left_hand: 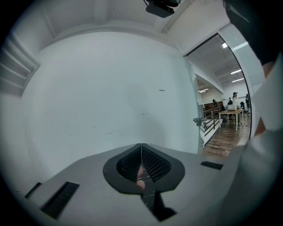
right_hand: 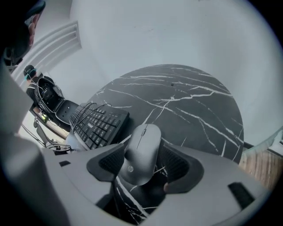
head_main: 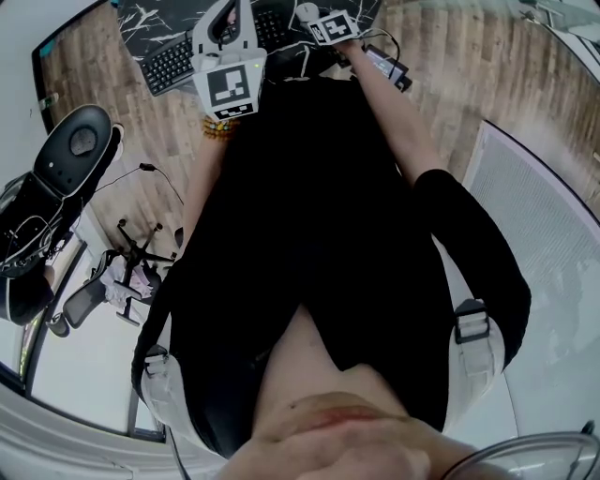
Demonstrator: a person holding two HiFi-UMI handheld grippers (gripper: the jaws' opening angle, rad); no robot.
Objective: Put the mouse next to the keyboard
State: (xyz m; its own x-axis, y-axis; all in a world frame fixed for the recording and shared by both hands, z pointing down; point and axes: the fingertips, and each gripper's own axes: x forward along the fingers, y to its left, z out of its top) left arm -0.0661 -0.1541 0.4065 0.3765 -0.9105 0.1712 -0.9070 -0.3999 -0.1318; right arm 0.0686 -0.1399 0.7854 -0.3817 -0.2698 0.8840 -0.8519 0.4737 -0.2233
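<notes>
My right gripper (right_hand: 142, 164) is shut on a grey mouse (right_hand: 141, 152), its pads pressed against the mouse's two sides. The mouse hangs just over the near edge of a round black marble table (right_hand: 185, 101). A black keyboard (right_hand: 99, 122) lies on the table to the left of the mouse, with a cable looped over it. In the head view the keyboard (head_main: 173, 61) and right gripper (head_main: 314, 17) are at the top edge. My left gripper (left_hand: 141, 167) is shut with nothing in it and points at a white wall. It is raised over the keyboard's right part (head_main: 228, 23).
A black office chair (head_main: 75, 145) loaded with cables stands left of the table on the wood floor (head_main: 459, 66). A white ribbed panel (head_main: 553, 234) runs along the right. A glass doorway (left_hand: 221, 110) opens onto an office with desks.
</notes>
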